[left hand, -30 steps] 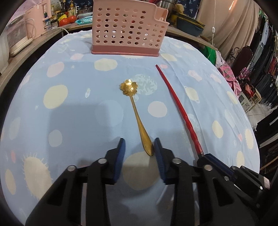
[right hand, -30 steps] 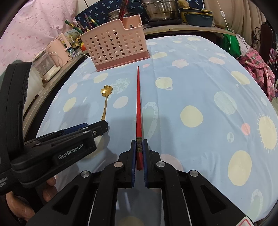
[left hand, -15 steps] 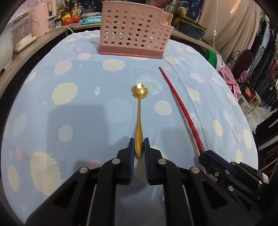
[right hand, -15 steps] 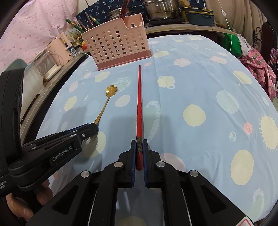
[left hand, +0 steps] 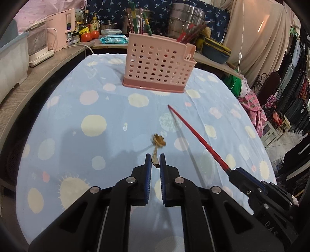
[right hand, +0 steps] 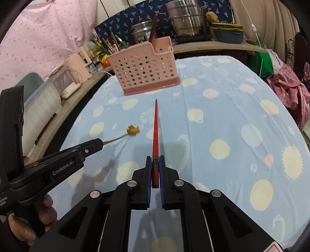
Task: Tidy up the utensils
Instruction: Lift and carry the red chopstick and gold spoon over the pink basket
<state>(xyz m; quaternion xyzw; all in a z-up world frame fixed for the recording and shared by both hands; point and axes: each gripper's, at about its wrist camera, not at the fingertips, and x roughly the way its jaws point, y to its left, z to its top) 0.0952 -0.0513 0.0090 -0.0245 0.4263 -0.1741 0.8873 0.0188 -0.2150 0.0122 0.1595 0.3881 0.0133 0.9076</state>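
Observation:
My left gripper [left hand: 155,157] grips the handle of a gold flower-headed spoon [left hand: 159,141], its jaws still closing on it; the spoon hangs blurred above the blue spotted cloth [left hand: 93,124]. My right gripper [right hand: 155,158] is shut on the thick end of a red chopstick [right hand: 156,131], which points toward the pink perforated utensil holder [right hand: 145,69] at the table's far side. In the right wrist view the left gripper [right hand: 99,142] is at the left with the spoon [right hand: 133,129] sticking out. The right gripper [left hand: 235,171] and chopstick [left hand: 197,135] also show in the left wrist view, below the holder [left hand: 158,66].
Several chopsticks [left hand: 143,25] stand in the holder. A wooden counter [left hand: 38,73] runs along the left with a pink appliance [left hand: 60,29] and tomatoes [left hand: 90,35]. Steel pots [right hand: 186,17] stand behind. Clothes and a chair [left hand: 271,83] are past the table's right edge.
The left gripper closed on the spoon's handle and lifted it off the cloth. The right gripper rose with the red chopstick. The holder now sits lower in both views.

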